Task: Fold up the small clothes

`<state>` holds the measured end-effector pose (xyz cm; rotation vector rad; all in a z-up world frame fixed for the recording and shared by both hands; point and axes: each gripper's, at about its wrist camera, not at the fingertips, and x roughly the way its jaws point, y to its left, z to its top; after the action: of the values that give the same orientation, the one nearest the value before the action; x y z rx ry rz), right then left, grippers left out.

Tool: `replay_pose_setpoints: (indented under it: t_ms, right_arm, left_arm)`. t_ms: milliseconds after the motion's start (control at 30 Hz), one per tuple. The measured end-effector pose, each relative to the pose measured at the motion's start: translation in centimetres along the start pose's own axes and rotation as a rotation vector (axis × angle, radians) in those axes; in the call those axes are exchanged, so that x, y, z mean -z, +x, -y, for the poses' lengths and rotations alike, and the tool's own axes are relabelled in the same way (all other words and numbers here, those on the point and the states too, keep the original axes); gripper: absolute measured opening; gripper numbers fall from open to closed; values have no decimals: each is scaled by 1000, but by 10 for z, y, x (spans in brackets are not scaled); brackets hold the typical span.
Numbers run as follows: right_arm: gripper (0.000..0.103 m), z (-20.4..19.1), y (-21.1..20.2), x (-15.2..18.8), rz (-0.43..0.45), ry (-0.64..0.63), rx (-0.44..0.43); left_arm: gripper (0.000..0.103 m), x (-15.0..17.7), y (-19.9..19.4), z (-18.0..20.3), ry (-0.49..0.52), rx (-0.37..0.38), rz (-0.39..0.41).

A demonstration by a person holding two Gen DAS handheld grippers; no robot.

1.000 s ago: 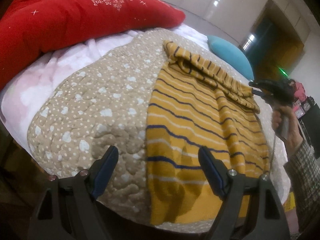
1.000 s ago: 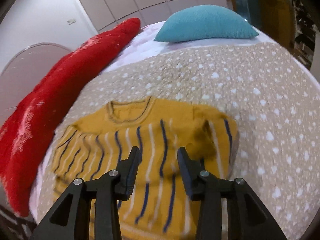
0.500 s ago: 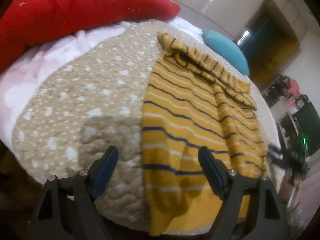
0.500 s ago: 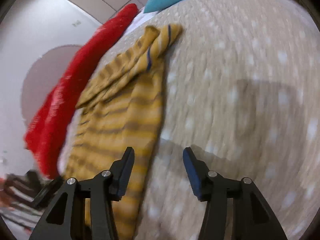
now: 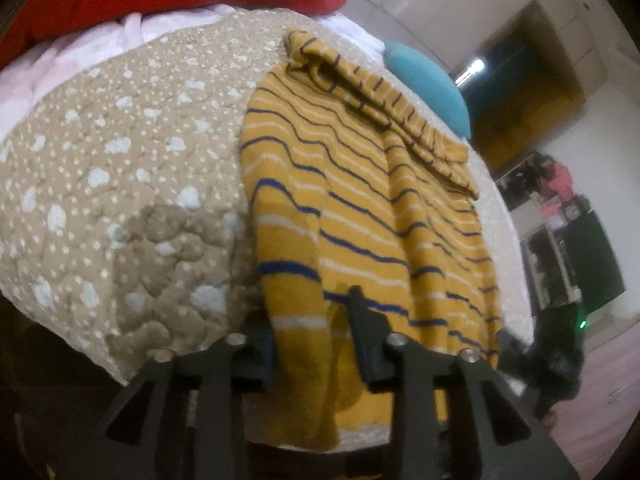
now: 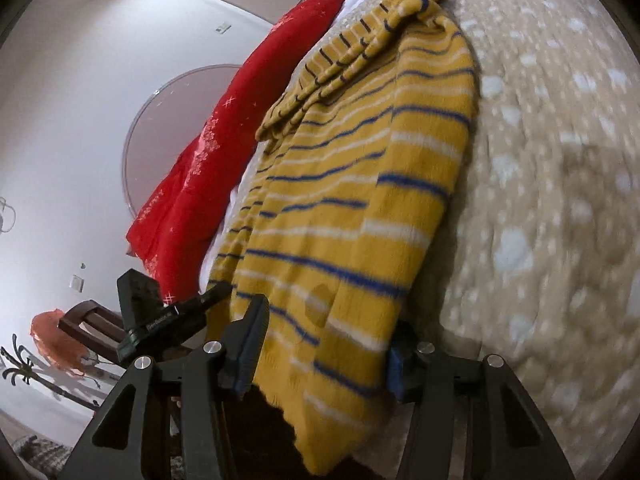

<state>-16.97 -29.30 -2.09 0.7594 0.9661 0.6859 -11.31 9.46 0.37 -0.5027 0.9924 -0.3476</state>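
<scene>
Both tools now straddle the striped sweater's (image 5: 360,216) near hem — left tool (image 5: 312,344) just closing on it, right tool (image 6: 324,356) spread — ready to fold.

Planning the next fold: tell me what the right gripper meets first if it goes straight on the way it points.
The right gripper would meet the yellow striped sweater first; its hem corner already lies between the open jaws, hanging over the edge of the spotted quilt. Depth is hard to judge, so contact may already be close.

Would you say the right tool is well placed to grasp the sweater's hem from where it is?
Probably yes: the right tool already straddles the hem of the yellow striped sweater at the bed's edge, with nothing between its pads and the fabric.
</scene>
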Motion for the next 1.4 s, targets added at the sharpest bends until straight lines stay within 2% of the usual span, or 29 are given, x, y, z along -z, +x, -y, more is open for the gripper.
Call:
replay_pose_setpoints:
  t_ms: [67,133,167,200,233,267,300,367,500,700,833,933,1100,1233,1400]
  right_arm:
    - [56,-5,3,9,11,-11,21]
    - [55,-12,6,16,37,-20,57]
    - [51,-14,7,16,53,-27,82]
    - [40,-17,9,19,68,-41,121]
    - [31,-21,14,21,78,-59,176]
    - [19,-24,19,21,81,-81,238]
    - [15,-24,22,19,75,-83,242]
    - [12,-15,15,11,61,-45,202]
    - [9,-18,-7,15,57,-42,151]
    - [9,-43,-56,53,30,-111,28]
    - [9,-40,-57,80,-31,-135,62]
    - [9,-24,-57,80,-37,-78,66]
    - [9,-29,-70,56,1,-105,66]
    - [9,-45,-80,16,63,-145,41]
    - [9,-77,-83,-63,193,-220,74]
  left_arm:
    - [48,0,3,2,-16,21,6]
    - [48,1,4,8,-13,-7,16]
    - [45,2,5,13,6,-42,18]
    - [24,2,6,17,22,-88,18]
    - [10,1,5,19,36,-130,14]
    - [8,-1,5,19,44,-149,2]
    - [8,-3,3,18,27,-138,-2]
    - [8,-6,-6,15,2,-136,5]
    - [7,-1,-40,23,24,-125,53]
    - [7,38,-87,39,64,-91,82]
    - [7,63,-76,28,50,-128,28]
    - [7,59,-69,12,-8,-125,0]
    - [8,34,-78,16,22,-104,61]
    - [8,-15,-76,32,39,-67,120]
    - [8,-94,-58,64,82,-67,213]
